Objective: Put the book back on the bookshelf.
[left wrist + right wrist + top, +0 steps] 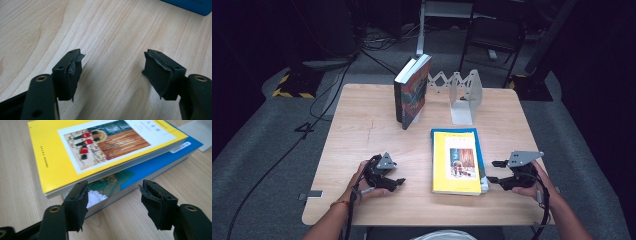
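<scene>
The wooden counter [362,130] is carrying everything. Two books are standing upright near its far edge [413,90], just beside a white bookend rack [464,95] that is holding nothing. A yellow book [455,162] is lying flat on a blue book [160,161] at the near right. The right hand-held gripper [493,171] is resting just beside this stack, jaws spread. The left hand-held gripper [398,176] is sitting on bare wood, jaws spread too.
</scene>
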Demonstrator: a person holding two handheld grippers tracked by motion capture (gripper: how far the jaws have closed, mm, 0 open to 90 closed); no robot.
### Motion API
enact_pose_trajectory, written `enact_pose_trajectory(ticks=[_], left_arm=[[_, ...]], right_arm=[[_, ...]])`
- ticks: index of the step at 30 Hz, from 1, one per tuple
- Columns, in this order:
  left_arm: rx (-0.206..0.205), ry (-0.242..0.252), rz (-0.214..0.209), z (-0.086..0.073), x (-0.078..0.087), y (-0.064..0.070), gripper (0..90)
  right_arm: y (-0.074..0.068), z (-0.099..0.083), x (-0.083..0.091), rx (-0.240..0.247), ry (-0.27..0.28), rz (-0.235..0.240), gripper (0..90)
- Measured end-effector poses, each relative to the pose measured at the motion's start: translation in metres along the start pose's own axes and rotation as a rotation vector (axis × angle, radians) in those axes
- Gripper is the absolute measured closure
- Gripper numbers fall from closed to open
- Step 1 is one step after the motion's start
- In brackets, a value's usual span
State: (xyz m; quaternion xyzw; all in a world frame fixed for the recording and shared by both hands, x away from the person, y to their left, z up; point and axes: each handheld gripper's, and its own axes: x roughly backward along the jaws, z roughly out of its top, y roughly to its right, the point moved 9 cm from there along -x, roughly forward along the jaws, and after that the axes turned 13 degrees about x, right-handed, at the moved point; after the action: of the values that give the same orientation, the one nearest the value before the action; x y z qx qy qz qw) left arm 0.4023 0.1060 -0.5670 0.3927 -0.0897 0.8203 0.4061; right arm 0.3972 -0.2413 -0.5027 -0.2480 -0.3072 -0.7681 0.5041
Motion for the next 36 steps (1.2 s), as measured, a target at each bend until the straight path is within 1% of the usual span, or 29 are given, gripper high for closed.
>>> enact_pose_trajectory(ticks=[2, 4, 6, 8, 10, 11, 15, 16, 17, 19, 20, 22, 24, 25, 26, 28, 30, 31, 32, 33, 36], left_arm=[[0.003, 0.009, -0.003, 0.0, -0.001, 0.0, 27.4], [0.005, 0.008, -0.002, 0.001, -0.002, 0.0, 26.9], [0.005, 0.008, -0.001, 0.002, -0.003, 0.0, 26.4], [0.008, 0.009, 0.0, 0.002, -0.003, 0.0, 26.2], [0.009, 0.009, 0.004, 0.003, -0.004, 0.0, 26.0], [0.011, 0.009, 0.004, 0.004, -0.005, 0.0, 25.7], [0.016, 0.008, 0.008, 0.006, -0.007, 0.001, 25.0], [0.027, 0.008, 0.017, 0.007, -0.009, 0.002, 24.1], [0.024, 0.007, 0.02, 0.008, -0.01, 0.003, 23.0], [0.038, 0.004, 0.03, 0.01, -0.012, 0.004, 22.2], [0.036, 0.002, 0.033, 0.012, -0.014, 0.005, 21.6], [0.042, -0.002, 0.036, 0.013, -0.016, 0.006, 19.5], [0.042, -0.008, 0.037, 0.014, -0.017, 0.008, 17.7], [0.046, -0.011, 0.04, 0.015, -0.018, 0.008, 17.7], [0.051, -0.012, 0.038, 0.016, -0.018, 0.009, 17.7], [0.062, -0.013, 0.03, 0.017, -0.019, 0.01, 17.6], [0.083, -0.014, 0.004, 0.019, -0.019, 0.012, 18.6], [0.084, -0.016, 0.0, 0.02, -0.02, 0.013, 18.7], [0.081, -0.018, 0.002, 0.021, -0.02, 0.013, 18.9], [0.081, -0.021, -0.002, 0.021, -0.02, 0.014, 19.2], [0.069, -0.014, -0.004, 0.026, -0.021, 0.018, 19.4]], right_arm=[[-0.007, 0.004, -0.003, 0.017, -0.005, 0.035, 42.8], [-0.012, 0.005, -0.006, 0.033, -0.024, 0.049, 44.7], [-0.018, 0.004, -0.009, 0.056, -0.044, 0.085, 48.8], [-0.02, 0.003, -0.012, 0.053, -0.061, 0.092, 50.7], [-0.021, 0.002, -0.013, 0.055, -0.066, 0.101, 51.8], [-0.023, 0.0, -0.015, 0.066, -0.086, 0.11, 52.0], [-0.025, -0.001, -0.019, 0.073, -0.102, 0.122, 52.4], [-0.025, 0.0, -0.018, 0.069, -0.1, 0.122, 52.6], [-0.025, -0.001, -0.019, 0.068, -0.101, 0.129, 53.8], [-0.025, -0.001, -0.019, 0.072, -0.105, 0.133, 53.7], [-0.025, -0.001, -0.019, 0.066, -0.109, 0.135, 53.7], [-0.026, -0.001, -0.018, 0.079, -0.116, 0.139, 53.9], [-0.027, 0.001, -0.018, 0.077, -0.12, 0.145, 53.2], [-0.027, 0.001, -0.019, 0.083, -0.121, 0.148, 52.8], [-0.027, 0.001, -0.019, 0.088, -0.122, 0.153, 51.2], [-0.026, 0.003, -0.02, 0.075, -0.118, 0.154, 47.7], [-0.026, 0.006, -0.022, 0.072, -0.107, 0.155, 46.4], [-0.026, 0.007, -0.022, 0.064, -0.103, 0.153, 45.4], [-0.025, 0.008, -0.022, 0.067, -0.103, 0.146, 44.3], [-0.023, 0.009, -0.023, 0.056, -0.097, 0.136, 44.0], [-0.021, 0.011, -0.023, 0.03, -0.087, 0.133, 41.8]])
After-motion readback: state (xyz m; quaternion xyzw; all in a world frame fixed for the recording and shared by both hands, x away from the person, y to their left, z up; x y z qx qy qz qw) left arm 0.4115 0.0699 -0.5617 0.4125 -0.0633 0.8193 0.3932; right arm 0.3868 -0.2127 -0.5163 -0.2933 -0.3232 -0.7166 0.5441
